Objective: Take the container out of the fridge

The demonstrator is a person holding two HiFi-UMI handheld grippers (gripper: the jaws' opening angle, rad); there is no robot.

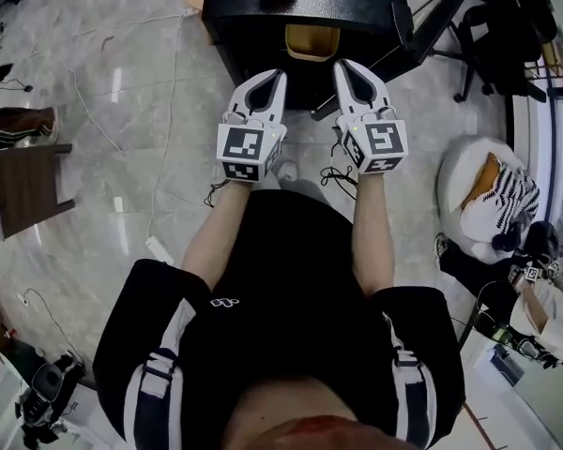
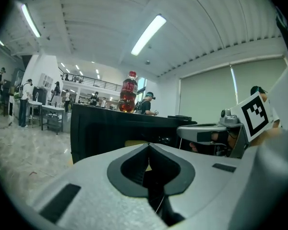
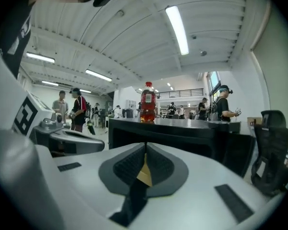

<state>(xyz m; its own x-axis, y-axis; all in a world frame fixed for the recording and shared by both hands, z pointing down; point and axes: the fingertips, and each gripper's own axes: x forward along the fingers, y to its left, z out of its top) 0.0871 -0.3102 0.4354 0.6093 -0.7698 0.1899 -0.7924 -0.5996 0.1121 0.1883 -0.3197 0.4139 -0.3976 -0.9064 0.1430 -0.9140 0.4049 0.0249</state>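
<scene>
Two tools are held side by side before the low black fridge [image 1: 253, 12]: the left hand-held gripper [image 1: 280, 74] and the right hand-held gripper [image 1: 341, 65], each with its jaws closed together on nothing and its tips pointing at the fridge's open front. The yellowish container [image 1: 311, 41] sits inside the fridge, near the two sets of tips and in line with the gap between them, touched by neither. A red bottle [image 3: 148, 102] stands upright on the fridge's top.
</scene>
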